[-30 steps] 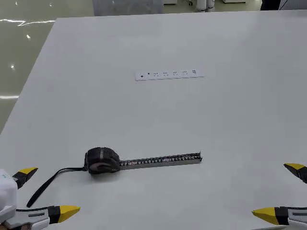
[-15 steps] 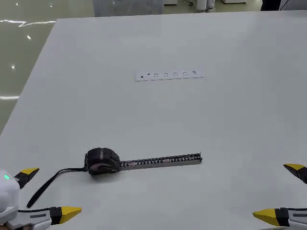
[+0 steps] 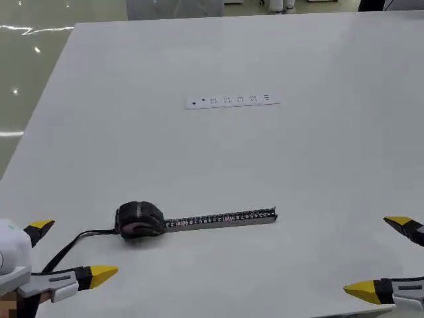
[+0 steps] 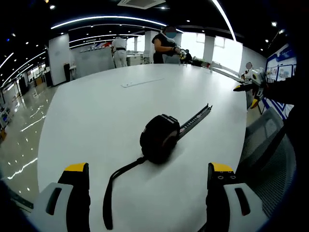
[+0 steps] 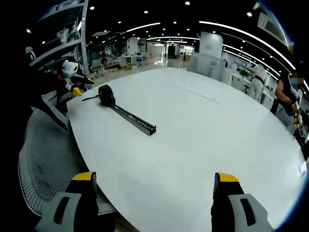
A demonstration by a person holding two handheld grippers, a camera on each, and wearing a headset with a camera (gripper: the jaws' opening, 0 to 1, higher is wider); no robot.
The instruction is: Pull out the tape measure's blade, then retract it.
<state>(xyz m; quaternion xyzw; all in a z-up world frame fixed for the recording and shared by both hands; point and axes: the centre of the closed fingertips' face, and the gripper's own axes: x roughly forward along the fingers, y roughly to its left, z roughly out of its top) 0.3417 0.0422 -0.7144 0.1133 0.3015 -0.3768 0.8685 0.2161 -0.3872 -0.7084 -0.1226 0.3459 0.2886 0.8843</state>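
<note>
Tape measure (image 3: 140, 220) lies on the counter (image 3: 265, 152) at 7 o'clock in the head view. Its blade (image 3: 222, 219) is out toward 3 o'clock, unchanged over the last second. Left gripper (image 3: 73, 248) at 8 and right gripper (image 3: 377, 255) at 4 are both spread, empty, barely shifted. Retraction likely still pending.

White bodies with grey slots, black jaws and pointed yellow tips mark the left tongs (image 3: 73, 248) and the right tongs (image 3: 377, 255) alike
</note>
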